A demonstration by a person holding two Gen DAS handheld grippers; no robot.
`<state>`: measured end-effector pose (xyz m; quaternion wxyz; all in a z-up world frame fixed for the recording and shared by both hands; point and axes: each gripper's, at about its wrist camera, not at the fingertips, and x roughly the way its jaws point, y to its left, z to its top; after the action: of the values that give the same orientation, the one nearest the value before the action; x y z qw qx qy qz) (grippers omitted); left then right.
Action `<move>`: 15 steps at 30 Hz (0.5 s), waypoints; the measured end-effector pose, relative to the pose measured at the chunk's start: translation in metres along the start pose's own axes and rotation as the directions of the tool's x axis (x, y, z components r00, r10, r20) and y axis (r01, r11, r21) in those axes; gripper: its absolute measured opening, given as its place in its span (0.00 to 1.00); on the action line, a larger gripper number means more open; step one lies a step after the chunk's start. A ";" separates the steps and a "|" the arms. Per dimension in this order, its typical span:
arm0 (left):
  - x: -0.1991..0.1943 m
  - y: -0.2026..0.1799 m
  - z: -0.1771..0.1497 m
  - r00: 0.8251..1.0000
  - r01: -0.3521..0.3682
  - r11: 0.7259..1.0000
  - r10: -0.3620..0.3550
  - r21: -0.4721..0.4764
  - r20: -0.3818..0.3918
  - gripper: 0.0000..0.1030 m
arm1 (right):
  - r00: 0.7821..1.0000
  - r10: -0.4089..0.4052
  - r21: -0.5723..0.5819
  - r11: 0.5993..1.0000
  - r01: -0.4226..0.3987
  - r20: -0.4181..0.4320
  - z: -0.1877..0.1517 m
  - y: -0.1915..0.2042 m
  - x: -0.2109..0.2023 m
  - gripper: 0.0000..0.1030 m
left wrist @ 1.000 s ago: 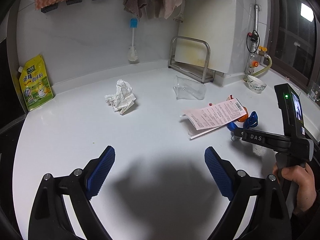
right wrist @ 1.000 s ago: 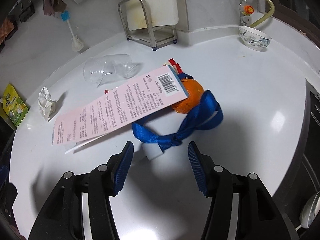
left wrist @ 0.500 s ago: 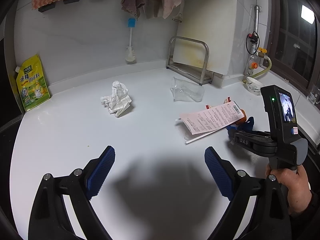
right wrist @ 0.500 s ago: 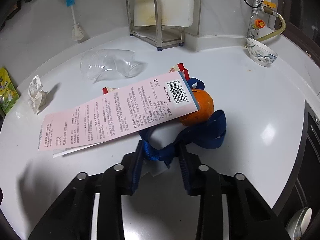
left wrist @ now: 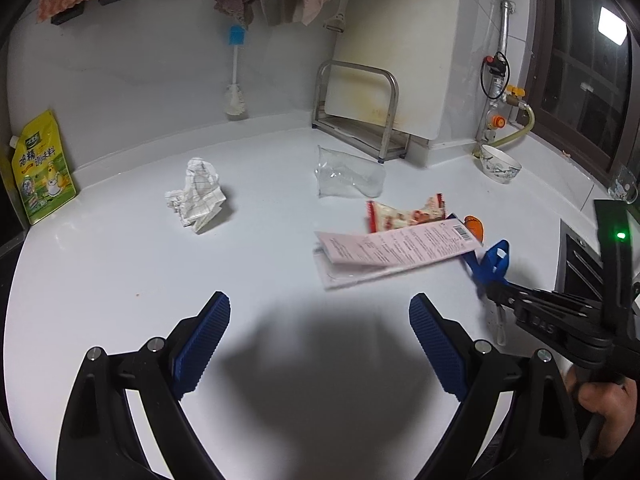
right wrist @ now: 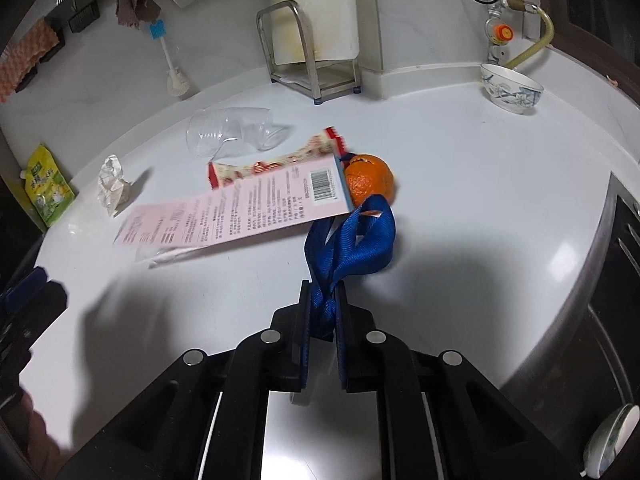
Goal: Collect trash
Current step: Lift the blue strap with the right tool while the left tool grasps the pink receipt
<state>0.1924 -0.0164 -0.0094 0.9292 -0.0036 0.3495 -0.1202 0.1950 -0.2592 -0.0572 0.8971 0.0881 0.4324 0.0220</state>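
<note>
Gripping the knotted blue fabric ribbon point(right wrist: 344, 252) between clenched jaws, the right gripper point(right wrist: 322, 312) likely lifts next; the left gripper point(left wrist: 320, 340) hangs released, crumpled white paper point(left wrist: 198, 196) beyond its jaws.

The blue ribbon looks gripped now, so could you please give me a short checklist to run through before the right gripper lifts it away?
1. Right gripper shut on the blue ribbon: ok, the jaws pinch its bunched end.
2. Ribbon free of the pink card: cannot tell, its upper loop runs under the card's barcode end.
3. Orange peel clear of the ribbon: not ok, the loop lies right against it.
4. Left gripper free for other trash: ok, jaws open and empty.
5. Remaining trash in view: ok, crumpled paper, clear plastic cup and snack wrapper lie on the counter.
</note>
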 end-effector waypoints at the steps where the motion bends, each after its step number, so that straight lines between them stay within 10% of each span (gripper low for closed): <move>1: 0.003 -0.003 0.001 1.000 0.005 1.000 -0.005 0.007 -0.004 0.87 | 1.000 0.014 0.012 1.000 -0.014 -0.001 -0.002 -0.005 -0.004 0.10; 15: 0.039 -0.031 0.012 0.995 0.102 0.987 -0.098 0.127 -0.037 0.87 | 0.986 0.168 0.109 0.980 -0.169 0.016 -0.015 -0.049 -0.033 0.10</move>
<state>0.2221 -0.0566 -0.0229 0.9149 0.0404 0.3544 -0.1890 0.1608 -0.3086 -0.0496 0.8872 0.1740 0.4208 0.0737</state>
